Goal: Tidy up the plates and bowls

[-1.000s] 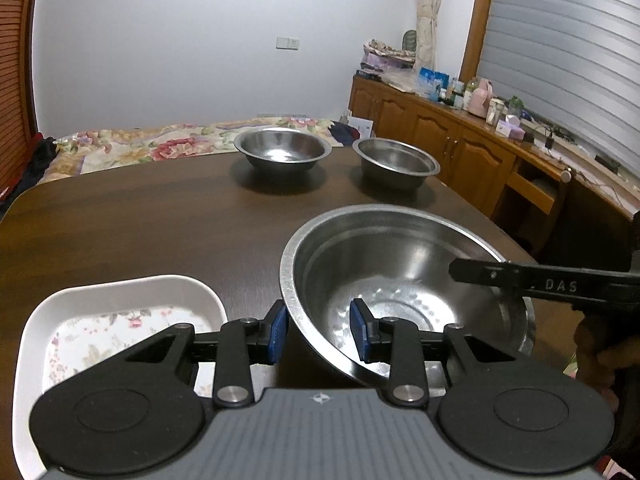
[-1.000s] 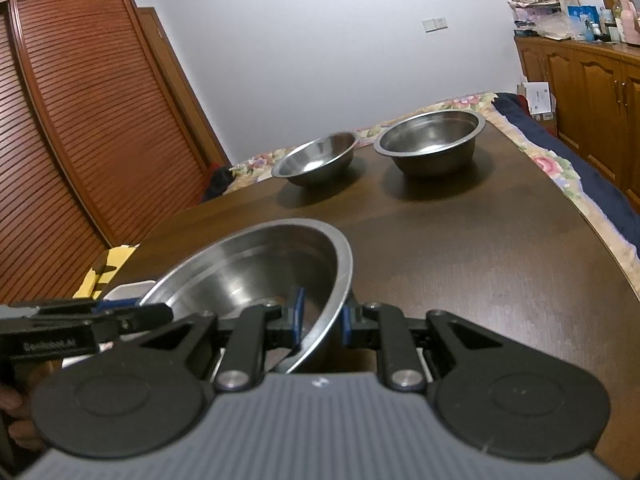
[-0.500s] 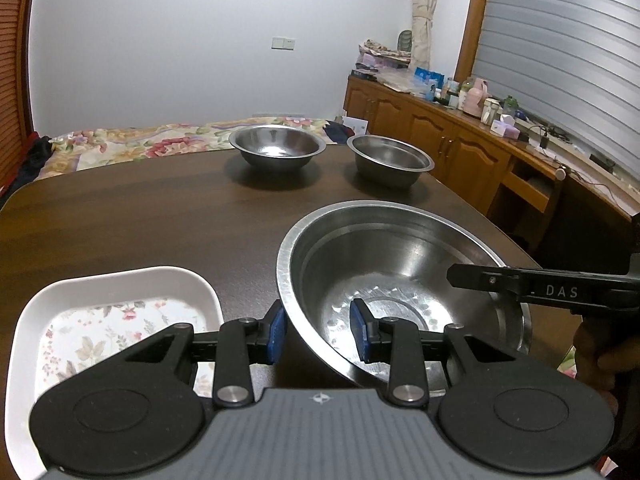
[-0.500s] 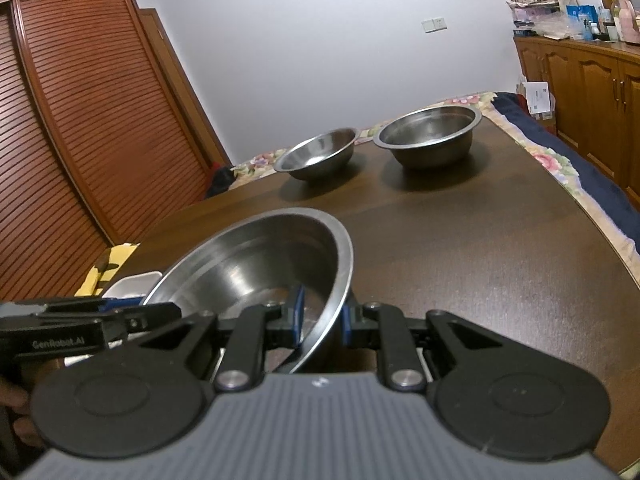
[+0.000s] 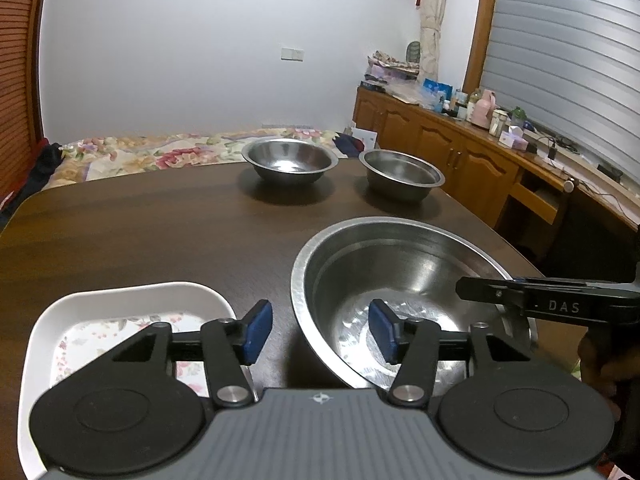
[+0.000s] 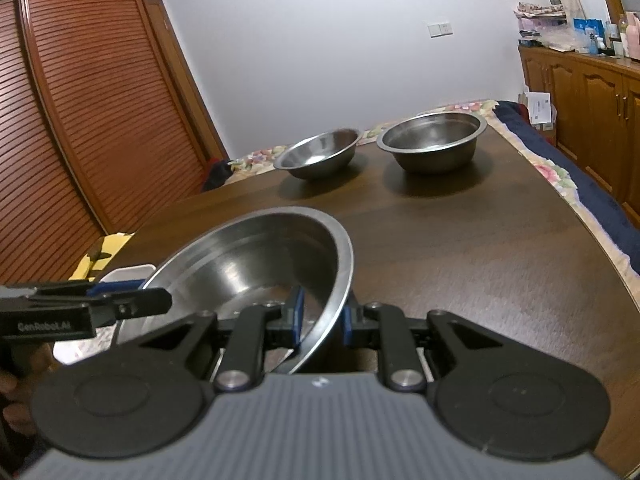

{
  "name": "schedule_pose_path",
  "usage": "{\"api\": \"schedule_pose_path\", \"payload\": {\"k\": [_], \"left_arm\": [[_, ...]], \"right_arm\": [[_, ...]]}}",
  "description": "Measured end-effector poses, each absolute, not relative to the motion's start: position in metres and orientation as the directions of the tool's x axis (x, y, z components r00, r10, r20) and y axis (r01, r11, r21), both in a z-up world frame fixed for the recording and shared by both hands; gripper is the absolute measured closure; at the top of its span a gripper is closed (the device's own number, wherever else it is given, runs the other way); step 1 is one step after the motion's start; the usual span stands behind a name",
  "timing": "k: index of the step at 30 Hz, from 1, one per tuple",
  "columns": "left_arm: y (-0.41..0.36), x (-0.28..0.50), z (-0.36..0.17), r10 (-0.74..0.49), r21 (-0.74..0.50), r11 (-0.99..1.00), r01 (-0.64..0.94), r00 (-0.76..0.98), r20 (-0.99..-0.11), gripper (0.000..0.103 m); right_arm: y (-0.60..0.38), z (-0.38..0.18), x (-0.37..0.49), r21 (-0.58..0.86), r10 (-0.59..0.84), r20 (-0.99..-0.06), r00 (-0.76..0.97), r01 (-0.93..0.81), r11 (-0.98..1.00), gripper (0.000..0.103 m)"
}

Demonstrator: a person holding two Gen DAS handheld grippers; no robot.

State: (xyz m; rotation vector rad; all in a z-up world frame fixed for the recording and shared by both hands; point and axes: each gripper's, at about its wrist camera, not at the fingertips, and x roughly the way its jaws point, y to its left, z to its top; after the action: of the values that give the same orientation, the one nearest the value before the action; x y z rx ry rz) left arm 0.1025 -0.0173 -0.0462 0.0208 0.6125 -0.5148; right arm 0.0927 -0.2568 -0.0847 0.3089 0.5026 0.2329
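A large steel bowl [image 5: 404,268] sits near the front of the dark wooden table [image 5: 160,232]. My left gripper [image 5: 320,330] is open, its jaws standing on either side of the bowl's left rim without touching it. My right gripper [image 6: 319,318] is shut on the bowl's right rim [image 6: 340,280]. Two smaller steel bowls stand at the far end, one on the left [image 5: 290,162] and one on the right [image 5: 401,174]; they also show in the right wrist view [image 6: 318,152] [image 6: 434,138]. A white flower-patterned plate [image 5: 108,328] lies left of the large bowl.
A bed with a flowered cover [image 5: 160,152] lies behind the table. Wooden cabinets [image 5: 460,160] with clutter on top run along the right. Slatted wardrobe doors [image 6: 80,120] stand to the left. The table's right edge [image 6: 580,216] is close to the bowls.
My left gripper has opened and let go of the large bowl's rim. The right gripper still holds the bowl, which has hardly moved.
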Motion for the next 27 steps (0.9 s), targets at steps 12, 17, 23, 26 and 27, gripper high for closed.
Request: {"api": "schedule_pose_path", "payload": {"k": [12,17,23,26,27], "left_arm": [[-0.012,0.103,-0.04,-0.429,-0.121,0.892,0.435,0.734,-0.527,0.015],[-0.011,0.101,-0.038,-0.423,-0.117,0.896,0.428,0.745,-0.515,0.011],[-0.011,0.101,-0.035,-0.417,-0.11,0.899,0.424,0.751,-0.512,0.007],[-0.009,0.103,-0.029,-0.421,-0.111,0.898,0.427,0.756,-0.501,0.007],[-0.008,0.105,-0.027,-0.426,-0.112,0.895,0.431,0.756,-0.496,0.007]], "right_arm": [[-0.261,-0.074,0.091,0.322,0.249,-0.405,0.88,-0.118,0.939,0.044],[-0.262,-0.07,0.091,0.316,0.231,-0.393,0.89,-0.106,0.943,0.029],[-0.268,-0.068,0.093,0.323,0.229,-0.381,0.896,-0.104,0.941,0.018],[-0.273,-0.064,0.095,0.307,0.217,-0.371,0.903,-0.101,0.946,0.009],[-0.275,-0.062,0.096,0.296,0.206,-0.366,0.908,-0.097,0.95,0.009]]}}
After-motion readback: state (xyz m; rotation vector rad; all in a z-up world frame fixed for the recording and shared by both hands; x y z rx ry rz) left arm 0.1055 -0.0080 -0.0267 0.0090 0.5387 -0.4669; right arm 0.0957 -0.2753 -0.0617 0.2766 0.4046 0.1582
